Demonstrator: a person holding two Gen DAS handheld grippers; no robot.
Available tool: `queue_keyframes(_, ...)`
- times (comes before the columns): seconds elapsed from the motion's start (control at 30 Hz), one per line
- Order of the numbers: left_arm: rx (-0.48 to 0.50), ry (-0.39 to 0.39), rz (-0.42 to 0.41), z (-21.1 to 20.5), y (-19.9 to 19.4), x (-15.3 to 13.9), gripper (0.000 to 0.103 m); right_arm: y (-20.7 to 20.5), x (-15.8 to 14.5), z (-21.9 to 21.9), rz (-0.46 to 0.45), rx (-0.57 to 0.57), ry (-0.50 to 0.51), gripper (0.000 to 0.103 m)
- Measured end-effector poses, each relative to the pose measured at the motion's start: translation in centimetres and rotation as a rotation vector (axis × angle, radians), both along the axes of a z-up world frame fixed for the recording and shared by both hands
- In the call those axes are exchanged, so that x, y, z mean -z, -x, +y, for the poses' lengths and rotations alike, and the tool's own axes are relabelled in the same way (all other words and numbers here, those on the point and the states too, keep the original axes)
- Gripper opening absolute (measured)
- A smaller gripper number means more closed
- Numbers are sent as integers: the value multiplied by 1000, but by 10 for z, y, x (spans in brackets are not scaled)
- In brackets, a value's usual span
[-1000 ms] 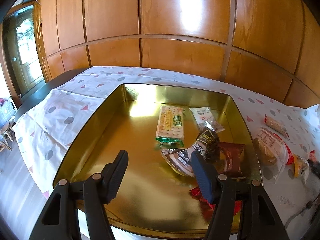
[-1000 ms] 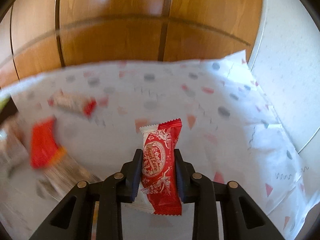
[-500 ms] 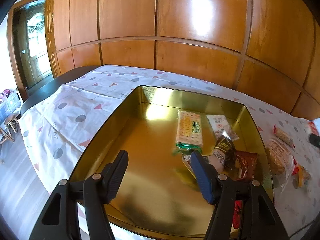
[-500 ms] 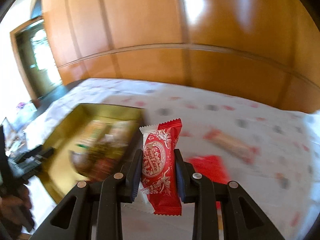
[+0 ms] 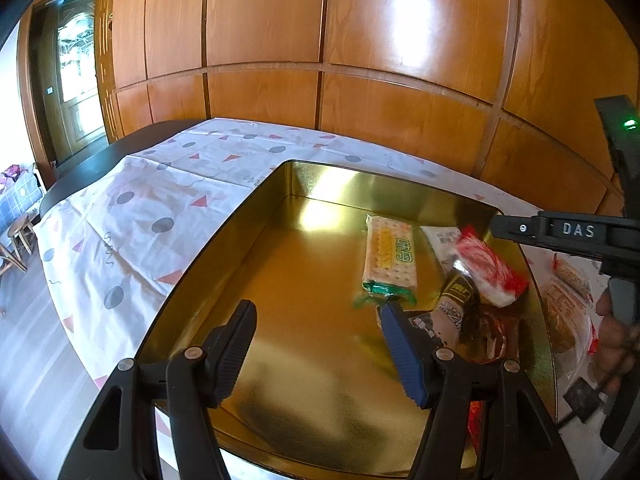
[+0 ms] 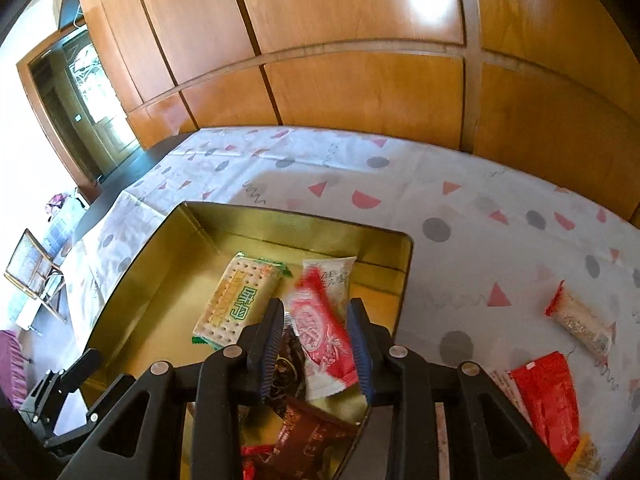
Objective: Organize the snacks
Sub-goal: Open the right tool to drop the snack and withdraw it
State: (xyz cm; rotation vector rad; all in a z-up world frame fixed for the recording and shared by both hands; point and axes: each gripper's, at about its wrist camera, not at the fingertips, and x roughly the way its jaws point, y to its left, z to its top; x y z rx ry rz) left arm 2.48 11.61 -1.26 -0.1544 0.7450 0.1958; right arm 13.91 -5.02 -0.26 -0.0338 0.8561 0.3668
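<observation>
A gold tin tray (image 5: 280, 208) (image 6: 192, 224) sits on the patterned cloth with a cracker pack (image 5: 390, 258) (image 6: 240, 300), a white packet (image 5: 446, 240) and brown packets (image 5: 460, 300) along its right side. My right gripper (image 6: 316, 312) hangs over that pile and its jaws are opening. The red-and-white snack (image 6: 324, 340) lies tilted and blurred between them, loose from the pads. In the left wrist view this snack (image 5: 488, 276) is in the air under the right gripper's fingers (image 5: 520, 230). My left gripper (image 5: 316, 312) stands open over the tray's bare floor, holding nothing.
On the cloth right of the tray lie a red packet (image 6: 548, 396), a sesame bar (image 6: 580, 320) and a bagged pastry (image 5: 564, 312). A hand (image 5: 616, 340) holds the right gripper. Wood panelling runs behind the table, and a door is at far left.
My right gripper swung left from the cloth to above the tray with the red snack, and the snack has come loose and tilted. The left gripper shifted slightly, still open.
</observation>
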Motion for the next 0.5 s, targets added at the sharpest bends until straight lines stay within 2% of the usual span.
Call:
queue_keyframes(0.23, 11, -4, -5, -3, 1, -2, 66, 32, -7, -20, -83, 27, 20, 33)
queue_keyframes(0.5, 55, -29, -22, -19, 7, -11, 66, 70, -11, -65, -155, 120, 56, 33)
